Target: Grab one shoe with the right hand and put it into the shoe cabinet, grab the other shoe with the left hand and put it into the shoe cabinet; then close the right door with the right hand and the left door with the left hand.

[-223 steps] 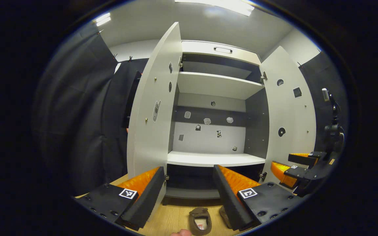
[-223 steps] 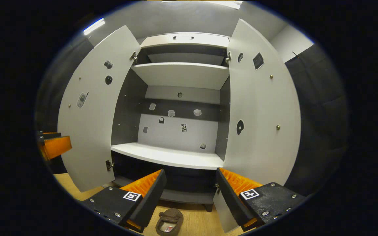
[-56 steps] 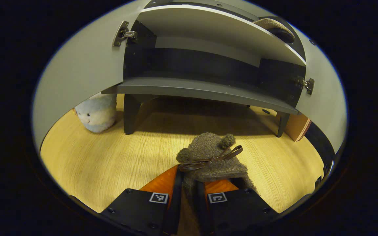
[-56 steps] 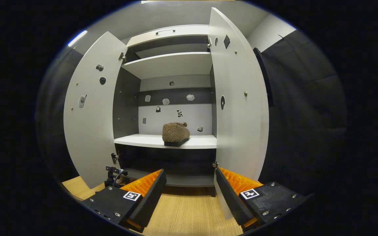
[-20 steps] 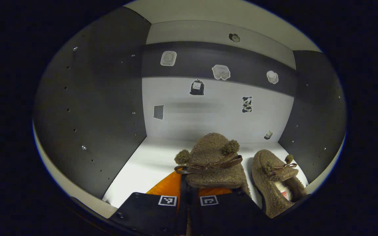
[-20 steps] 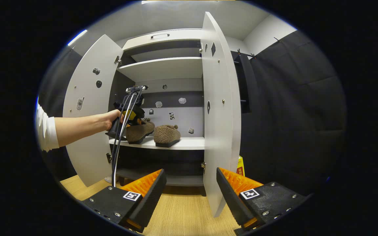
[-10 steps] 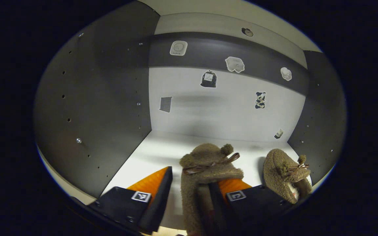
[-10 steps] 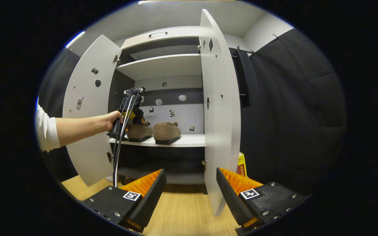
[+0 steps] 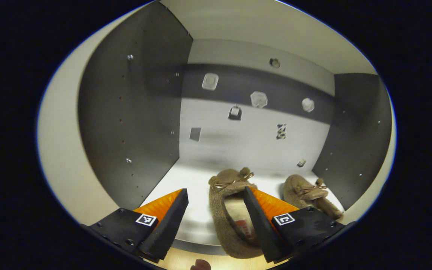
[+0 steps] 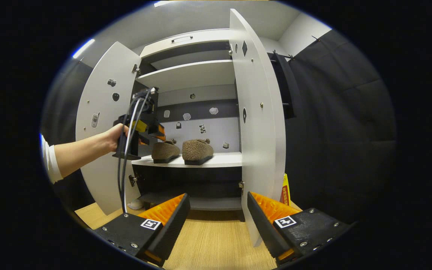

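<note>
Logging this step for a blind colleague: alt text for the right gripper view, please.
Two brown shoes sit side by side on the shoe cabinet's middle shelf, both doors open. A hand holds the left gripper before them; the right gripper hangs open below.

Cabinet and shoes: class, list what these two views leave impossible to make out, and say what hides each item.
- Near shoe, left gripper view: its right side is behind the left gripper.
- Far shoe, left gripper view: its heel is cut off behind the gripper body.
- Stickers, right gripper view: too small to identify.
- Yellow item, right gripper view: mostly hidden behind the right door.
</note>
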The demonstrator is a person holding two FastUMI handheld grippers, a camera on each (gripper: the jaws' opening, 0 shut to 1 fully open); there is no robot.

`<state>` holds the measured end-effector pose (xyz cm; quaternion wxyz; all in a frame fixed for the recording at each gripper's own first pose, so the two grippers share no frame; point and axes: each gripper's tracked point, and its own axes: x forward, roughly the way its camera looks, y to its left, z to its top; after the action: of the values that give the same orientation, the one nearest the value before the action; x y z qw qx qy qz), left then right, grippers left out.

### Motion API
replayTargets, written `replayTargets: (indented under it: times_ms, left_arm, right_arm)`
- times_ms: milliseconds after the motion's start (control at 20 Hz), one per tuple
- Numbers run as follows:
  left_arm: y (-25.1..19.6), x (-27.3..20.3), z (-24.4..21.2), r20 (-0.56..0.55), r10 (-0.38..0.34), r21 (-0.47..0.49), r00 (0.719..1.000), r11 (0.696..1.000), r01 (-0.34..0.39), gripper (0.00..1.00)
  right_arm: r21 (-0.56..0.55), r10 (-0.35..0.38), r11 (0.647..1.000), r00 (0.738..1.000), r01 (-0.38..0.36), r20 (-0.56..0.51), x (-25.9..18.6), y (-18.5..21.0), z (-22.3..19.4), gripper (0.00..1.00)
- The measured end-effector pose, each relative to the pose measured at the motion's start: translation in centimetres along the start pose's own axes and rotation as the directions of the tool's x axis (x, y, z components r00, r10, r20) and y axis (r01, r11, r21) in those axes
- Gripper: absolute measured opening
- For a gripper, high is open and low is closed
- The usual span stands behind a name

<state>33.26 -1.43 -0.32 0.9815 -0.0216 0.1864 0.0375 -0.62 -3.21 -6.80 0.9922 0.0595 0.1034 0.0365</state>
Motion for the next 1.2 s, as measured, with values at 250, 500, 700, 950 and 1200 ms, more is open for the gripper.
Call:
replayTargets:
  times_ms: [250,500,700,950,1200]
  left_arm:
    - [-1.3,-8.4,2.5,0.162,-0.092,0.042,0.982,0.995,0.087,0.94]
    - [-0.6,-15.6,-0.7,0.224,-0.110,0.070,0.968,0.993,0.097,0.94]
    - [0.5,-20.1,-6.5,0.218,-0.083,0.091,0.972,0.994,0.065,0.96]
    - [1.2,-23.2,-13.2,0.176,-0.063,0.053,0.982,0.997,0.055,0.94]
    - [0.9,-24.8,-15.0,0.192,-0.064,0.052,0.979,0.997,0.055,0.97]
  right_arm:
    - [0.012,0.030,0.999,0.999,-0.031,0.011,0.7,1.1,0.4,0.94]
    - [0.006,0.055,0.998,0.998,-0.055,0.026,0.6,2.1,0.9,0.94]
    - [0.003,0.060,0.998,0.997,-0.060,0.039,0.3,2.7,1.0,0.94]
    - [-0.003,0.054,0.999,0.997,-0.054,0.049,-0.3,2.7,1.1,0.94]
    - [-0.007,0.037,0.999,0.997,-0.036,0.071,-1.0,2.2,2.6,0.98]
